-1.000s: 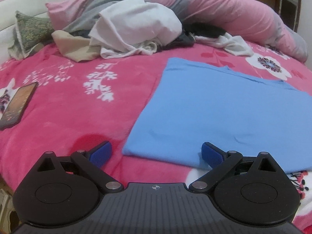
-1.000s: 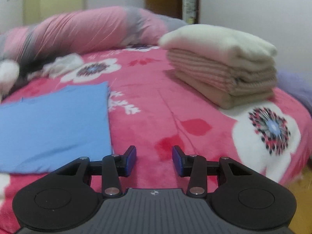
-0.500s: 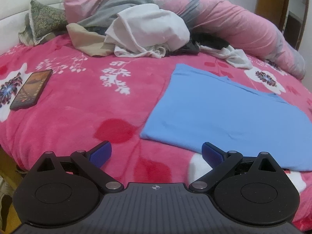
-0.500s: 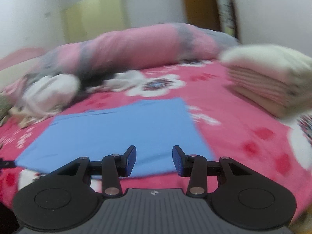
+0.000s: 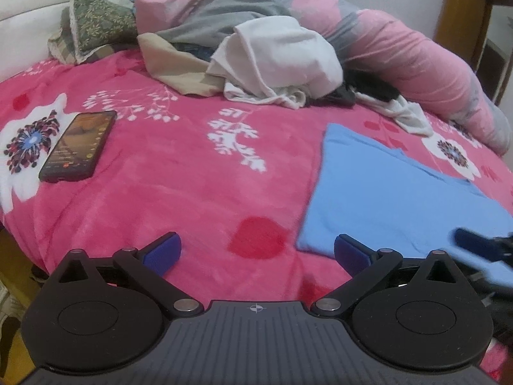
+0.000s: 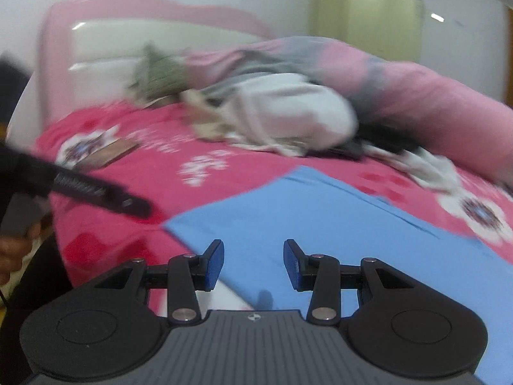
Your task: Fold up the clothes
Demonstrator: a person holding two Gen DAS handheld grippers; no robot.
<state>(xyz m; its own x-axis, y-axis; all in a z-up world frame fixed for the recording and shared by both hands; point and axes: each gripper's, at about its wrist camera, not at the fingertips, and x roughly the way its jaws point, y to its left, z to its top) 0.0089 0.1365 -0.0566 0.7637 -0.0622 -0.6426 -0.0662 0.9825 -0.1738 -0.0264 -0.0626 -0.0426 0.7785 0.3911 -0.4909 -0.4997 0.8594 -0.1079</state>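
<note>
A blue garment (image 5: 400,199) lies flat and folded on the pink flowered bedspread (image 5: 192,192). My left gripper (image 5: 256,250) is open wide over the bedspread, just left of the garment's near corner, and holds nothing. My right gripper (image 6: 253,263) hovers over the near part of the blue garment (image 6: 320,224) with its jaws apart and nothing between them. This right wrist view is blurred. A blurred blue fingertip (image 5: 477,247) of the right gripper shows at the right edge of the left wrist view. A dark finger (image 6: 96,192) of the left gripper shows at the left of the right wrist view.
A heap of unfolded clothes (image 5: 275,61), white, beige, grey and black, lies at the back. Behind it runs a rolled pink and grey quilt (image 5: 416,61). A phone (image 5: 78,146) lies on the left and a green pillow (image 5: 96,29) leans on the headboard. The bed's edge drops at the near left.
The right wrist view swung left, from a stack of folded towels to the blue garment and headboard. The left gripper drew left, so the garment slid right in its view. Neither gripper's opening changed.
</note>
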